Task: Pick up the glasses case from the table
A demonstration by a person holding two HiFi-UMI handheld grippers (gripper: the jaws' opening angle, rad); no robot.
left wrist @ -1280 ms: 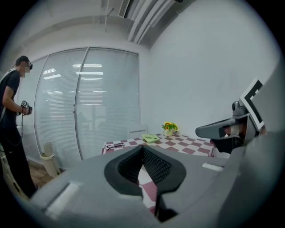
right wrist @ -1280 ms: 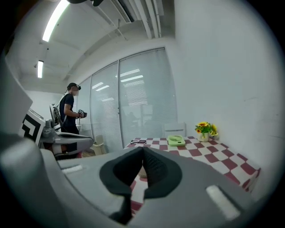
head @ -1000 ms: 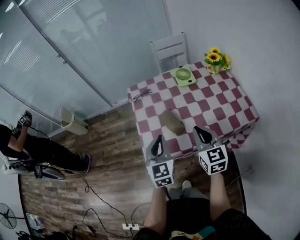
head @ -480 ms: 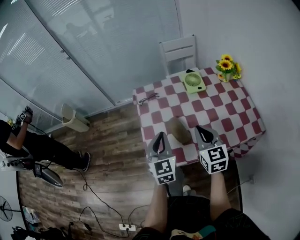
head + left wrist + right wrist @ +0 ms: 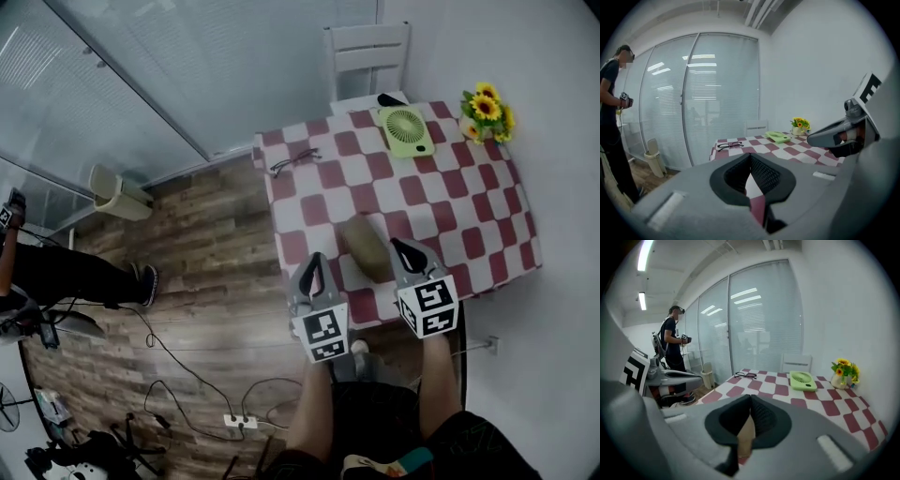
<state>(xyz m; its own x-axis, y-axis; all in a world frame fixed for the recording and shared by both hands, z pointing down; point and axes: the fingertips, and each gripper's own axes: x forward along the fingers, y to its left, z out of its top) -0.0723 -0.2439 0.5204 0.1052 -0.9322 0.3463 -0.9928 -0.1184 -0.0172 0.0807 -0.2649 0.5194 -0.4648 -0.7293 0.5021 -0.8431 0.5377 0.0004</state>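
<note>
Left gripper [image 5: 314, 270] and right gripper [image 5: 405, 253] hover at the near edge of the checked table [image 5: 441, 202], both clenched shut on nothing.
Only the head view shows the tan glasses case [image 5: 366, 246] whole, lying on the cloth between the two grippers, just beside the right one. The right gripper view catches a tan sliver of it under its closed tips; the left gripper view shows checked cloth there instead. Farther back sit the green fan [image 5: 405, 129], glasses [image 5: 293, 161] and sunflowers [image 5: 487, 105].
</note>
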